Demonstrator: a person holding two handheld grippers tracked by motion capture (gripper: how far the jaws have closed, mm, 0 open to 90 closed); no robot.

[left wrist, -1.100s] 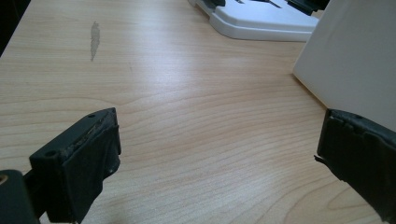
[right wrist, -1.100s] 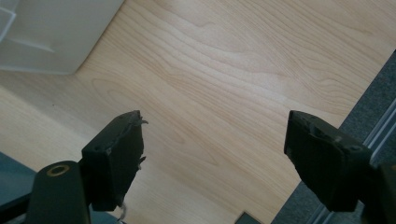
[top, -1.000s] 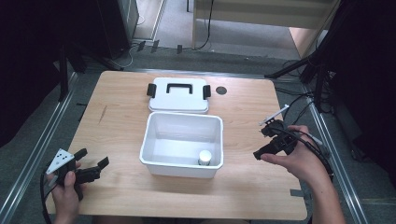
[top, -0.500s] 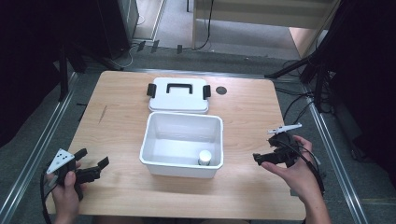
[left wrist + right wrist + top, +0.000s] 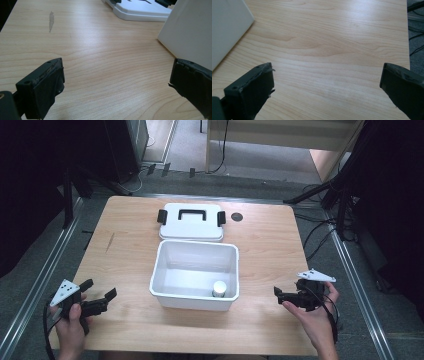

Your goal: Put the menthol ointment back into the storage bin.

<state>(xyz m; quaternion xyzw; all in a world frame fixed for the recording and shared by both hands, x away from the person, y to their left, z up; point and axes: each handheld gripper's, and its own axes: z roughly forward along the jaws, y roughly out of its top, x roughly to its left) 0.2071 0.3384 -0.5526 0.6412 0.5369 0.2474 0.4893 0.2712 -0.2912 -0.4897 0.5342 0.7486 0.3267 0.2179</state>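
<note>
On the wooden table, both the left gripper and right gripper rest wide open and empty at the white bin's eight and four o'clock, so fetching its lid at twelve o'clock looks next.

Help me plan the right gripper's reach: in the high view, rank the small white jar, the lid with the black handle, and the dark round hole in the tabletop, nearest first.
From the right gripper:
1. Small white jar, in the bin's near right corner.
2. Dark round hole, far side, right of the lid.
3. Lid, behind the bin.
</note>
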